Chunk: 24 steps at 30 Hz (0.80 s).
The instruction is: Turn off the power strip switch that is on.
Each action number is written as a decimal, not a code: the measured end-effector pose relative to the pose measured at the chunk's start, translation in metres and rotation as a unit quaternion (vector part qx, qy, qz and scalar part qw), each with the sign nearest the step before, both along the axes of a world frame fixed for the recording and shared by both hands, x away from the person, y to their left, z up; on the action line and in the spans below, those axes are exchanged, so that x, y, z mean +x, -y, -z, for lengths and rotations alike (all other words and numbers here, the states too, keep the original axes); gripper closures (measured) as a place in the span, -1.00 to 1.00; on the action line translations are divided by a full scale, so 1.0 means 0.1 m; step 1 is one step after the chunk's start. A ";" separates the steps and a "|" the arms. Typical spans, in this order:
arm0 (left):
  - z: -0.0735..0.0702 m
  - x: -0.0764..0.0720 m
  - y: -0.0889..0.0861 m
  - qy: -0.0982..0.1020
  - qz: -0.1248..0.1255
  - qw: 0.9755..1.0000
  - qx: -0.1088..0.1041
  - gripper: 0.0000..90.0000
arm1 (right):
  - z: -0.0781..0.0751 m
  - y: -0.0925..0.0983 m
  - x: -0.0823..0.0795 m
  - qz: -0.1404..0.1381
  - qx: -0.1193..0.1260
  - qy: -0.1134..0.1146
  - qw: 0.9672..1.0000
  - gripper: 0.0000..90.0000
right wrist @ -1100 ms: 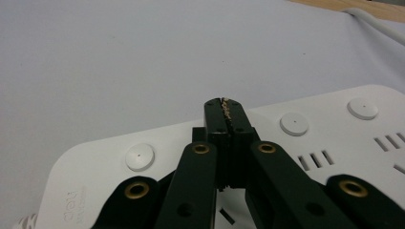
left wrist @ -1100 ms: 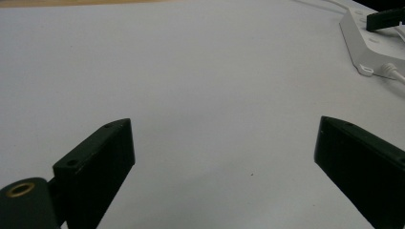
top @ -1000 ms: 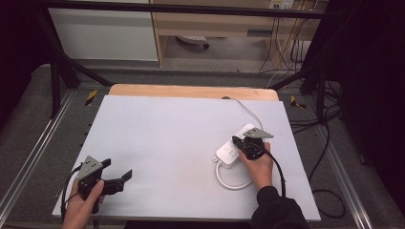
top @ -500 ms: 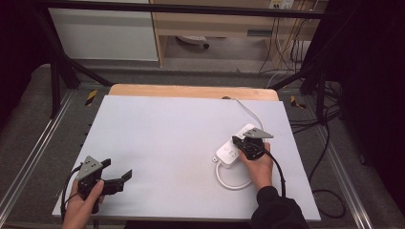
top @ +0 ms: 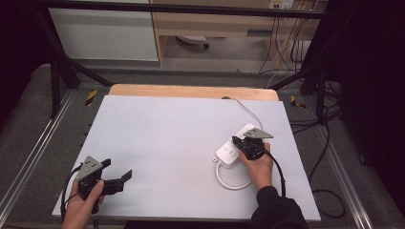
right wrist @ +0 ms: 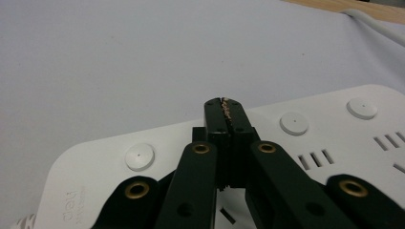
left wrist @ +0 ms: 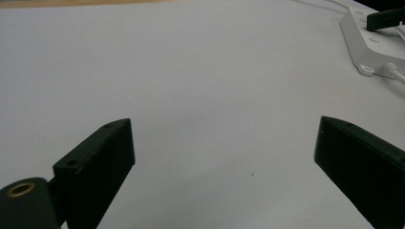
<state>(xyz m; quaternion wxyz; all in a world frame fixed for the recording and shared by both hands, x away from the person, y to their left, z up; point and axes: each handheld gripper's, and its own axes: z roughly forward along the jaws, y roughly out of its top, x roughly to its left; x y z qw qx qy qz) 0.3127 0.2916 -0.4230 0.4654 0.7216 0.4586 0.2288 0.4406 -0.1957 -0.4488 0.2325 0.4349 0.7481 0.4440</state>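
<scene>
The right tool (right wrist: 224, 107), jaws pressed together on nothing, hovered over the flat white plastic power strip (top: 235, 149) on the right of the pale grey table (top: 167, 133), apparently about to press a round switch button (right wrist: 293, 122). No button looked pressed yet. The left tool (top: 117, 175) rested open, well apart. No containers stood there.

White-covered table (top: 167, 143), wooden edge exposed at far side, white power strip (top: 232, 151) with looped cable (top: 228, 181) laid at right
</scene>
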 end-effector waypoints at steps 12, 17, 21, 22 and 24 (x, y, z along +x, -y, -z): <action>0.00 0.00 0.00 0.000 0.000 1.000 0.001 -0.86 | 0.01 0.00 0.00 0.000 0.000 0.001 1.000 1.00; 0.00 0.00 0.00 0.000 -0.001 1.000 0.002 -0.86 | 0.01 0.00 0.00 -0.001 -0.004 0.001 1.000 1.00; 0.00 0.00 0.00 0.001 0.000 1.000 0.001 -0.86 | 0.01 -0.01 -0.01 0.000 -0.003 0.000 1.000 1.00; 0.00 0.00 0.00 0.001 0.000 1.000 0.001 -0.86 | 0.01 0.00 -0.01 0.000 -0.004 0.001 1.000 1.00; 0.00 0.00 0.00 0.001 -0.001 1.000 0.002 -0.86 | 0.01 0.00 -0.01 0.000 -0.003 0.001 1.000 1.00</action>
